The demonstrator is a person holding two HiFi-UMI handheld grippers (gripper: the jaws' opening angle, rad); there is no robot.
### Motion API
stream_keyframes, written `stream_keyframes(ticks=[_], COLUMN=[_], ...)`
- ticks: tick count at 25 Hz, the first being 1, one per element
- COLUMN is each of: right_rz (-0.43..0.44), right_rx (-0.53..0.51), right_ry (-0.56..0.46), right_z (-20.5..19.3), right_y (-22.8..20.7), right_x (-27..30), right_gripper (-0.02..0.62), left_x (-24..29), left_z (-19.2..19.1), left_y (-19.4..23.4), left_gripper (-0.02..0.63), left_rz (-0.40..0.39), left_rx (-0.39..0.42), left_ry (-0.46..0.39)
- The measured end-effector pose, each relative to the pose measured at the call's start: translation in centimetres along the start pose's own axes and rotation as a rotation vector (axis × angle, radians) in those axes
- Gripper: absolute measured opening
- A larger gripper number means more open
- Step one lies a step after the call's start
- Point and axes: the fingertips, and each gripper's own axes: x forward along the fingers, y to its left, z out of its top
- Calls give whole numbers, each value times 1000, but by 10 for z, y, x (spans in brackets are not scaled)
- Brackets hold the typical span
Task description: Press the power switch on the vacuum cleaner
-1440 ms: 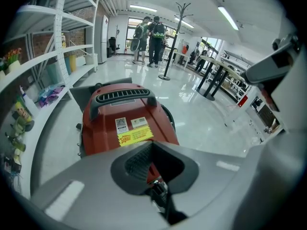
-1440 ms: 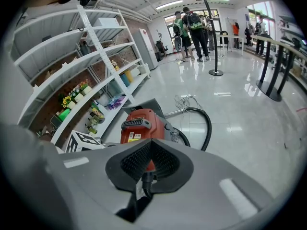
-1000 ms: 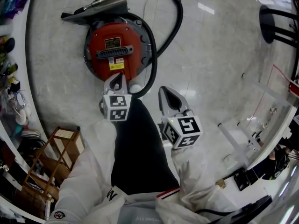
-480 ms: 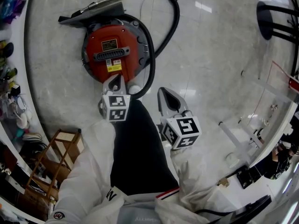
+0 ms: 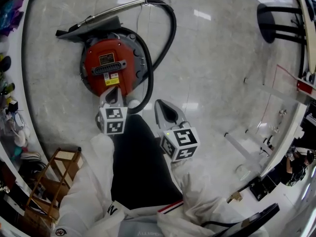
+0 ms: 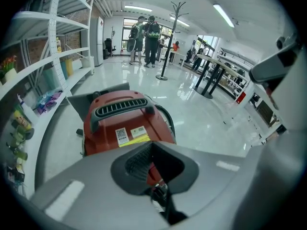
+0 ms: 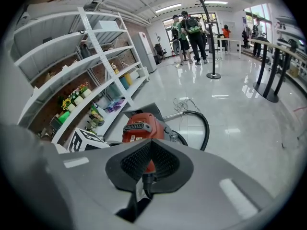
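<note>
My left gripper stays at 6 o'clock on the vacuum, jaws closed and empty. My right gripper, likewise closed and empty, hangs at 4 o'clock.

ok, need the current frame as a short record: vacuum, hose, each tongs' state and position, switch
vacuum: round red vacuum cleaner on the pale glossy floor
hose: black hose looping round the body towards a grey floor nozzle
left tongs: shut, empty, tips over the vacuum's near edge; contact unclear
right tongs: shut, empty, over bare floor, apart from the vacuum
power switch: cannot pick it out
nearby: wooden rack on the person's left
</note>
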Motion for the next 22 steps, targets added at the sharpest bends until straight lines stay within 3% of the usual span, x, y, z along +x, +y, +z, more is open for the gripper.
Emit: stream_keyframes(ticks=[22], right_rz=[40], right_rx=[-112], right_ry=[-119], right_z=[55], right_y=[34], right_x=[-73], right_gripper=[0], left_x=[-117], left_z=[72], left_y=[-1], left_gripper=[0], left_rz=[61], left_rx=[27], left_ry=[-139])
